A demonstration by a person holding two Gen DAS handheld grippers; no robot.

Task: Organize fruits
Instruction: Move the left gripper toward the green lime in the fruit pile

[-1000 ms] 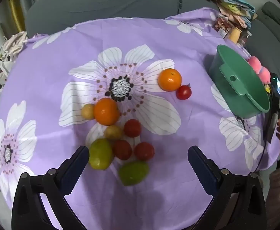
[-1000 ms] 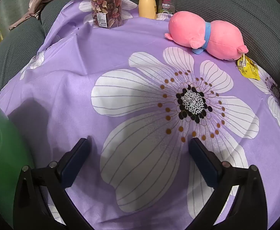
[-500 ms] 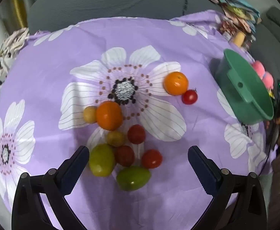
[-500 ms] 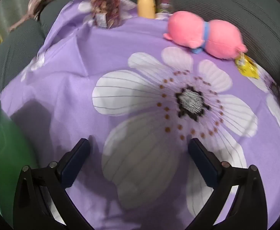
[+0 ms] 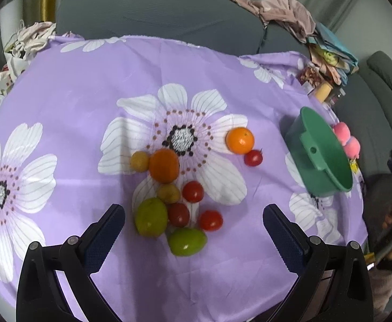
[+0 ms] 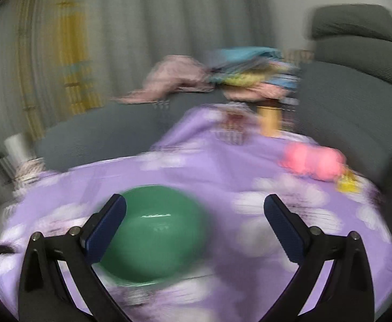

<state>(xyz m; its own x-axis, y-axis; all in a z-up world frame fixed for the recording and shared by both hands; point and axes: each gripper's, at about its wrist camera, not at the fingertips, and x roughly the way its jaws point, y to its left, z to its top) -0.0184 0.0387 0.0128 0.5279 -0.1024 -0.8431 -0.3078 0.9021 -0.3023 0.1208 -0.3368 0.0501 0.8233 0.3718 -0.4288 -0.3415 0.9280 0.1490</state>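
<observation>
In the left wrist view a cluster of fruit lies on the purple flowered cloth (image 5: 75, 102): two green fruits (image 5: 151, 216) (image 5: 187, 241), several red tomatoes (image 5: 210, 220), two small yellow fruits (image 5: 139, 161) and an orange (image 5: 164, 165). A second orange (image 5: 240, 140) and a tomato (image 5: 253, 157) lie apart to the right. A green bowl (image 5: 322, 155) stands at the right. My left gripper (image 5: 193, 228) is open above the cluster. My right gripper (image 6: 194, 214) is open, with the bowl (image 6: 155, 233) under its left finger; that view is blurred.
A pink plush toy (image 5: 348, 141) lies behind the bowl, also in the right wrist view (image 6: 314, 162). A yellow bottle (image 6: 269, 120) and a snack pack stand at the cloth's far edge. Grey sofa cushions with piled clothes (image 5: 281, 8) surround the cloth.
My right gripper has swung up and left, so the bowl now sits in front of it. My left gripper has pulled back a little; the fruit has not moved.
</observation>
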